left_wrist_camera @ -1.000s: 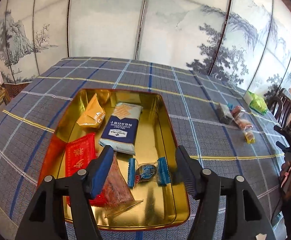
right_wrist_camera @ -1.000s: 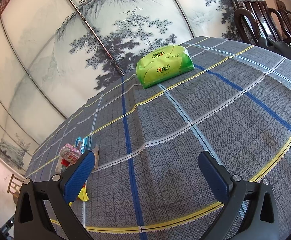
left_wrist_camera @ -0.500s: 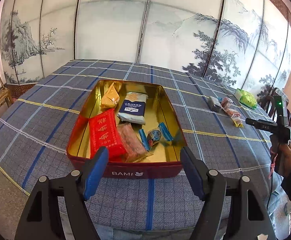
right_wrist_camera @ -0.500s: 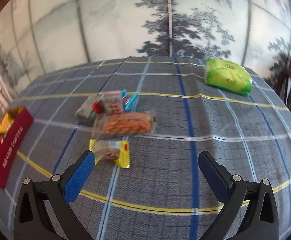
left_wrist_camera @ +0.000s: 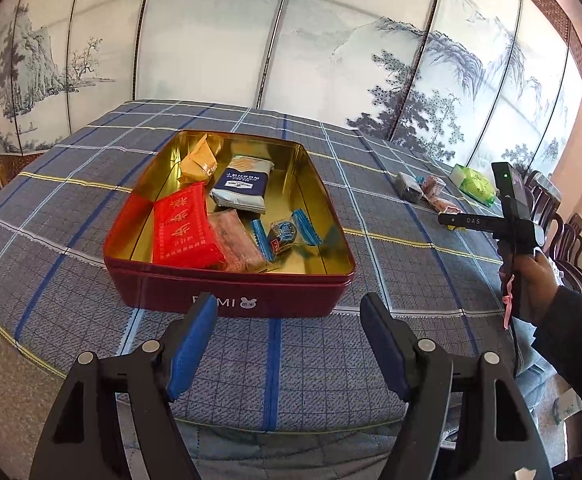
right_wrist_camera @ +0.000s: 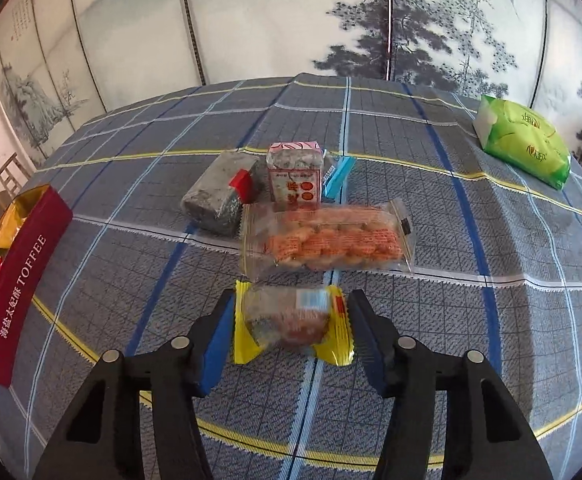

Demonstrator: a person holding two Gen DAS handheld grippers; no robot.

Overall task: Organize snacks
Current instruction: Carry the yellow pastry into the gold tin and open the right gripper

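The yellow-ended snack packet (right_wrist_camera: 291,322) lies on the plaid tablecloth (right_wrist_camera: 471,320), and the right gripper (right_wrist_camera: 291,336) has its 2 jaws on either side of it, closing in; whether the blue pads already press the wrapper I cannot tell. Just beyond it lies a clear bag of orange snacks (right_wrist_camera: 327,240), then a grey block packet (right_wrist_camera: 219,200), a pink-topped packet (right_wrist_camera: 295,176) and a blue-wrapped piece (right_wrist_camera: 339,176) close together. A green pack (right_wrist_camera: 525,140) sits well apart at the far right. The red toffee tin (left_wrist_camera: 227,296) holds 5 snacks, among them a red packet (left_wrist_camera: 181,226) and a navy-and-white packet (left_wrist_camera: 245,186). The left gripper (left_wrist_camera: 287,344) hovers before the tin, jaws apart, nothing between them.
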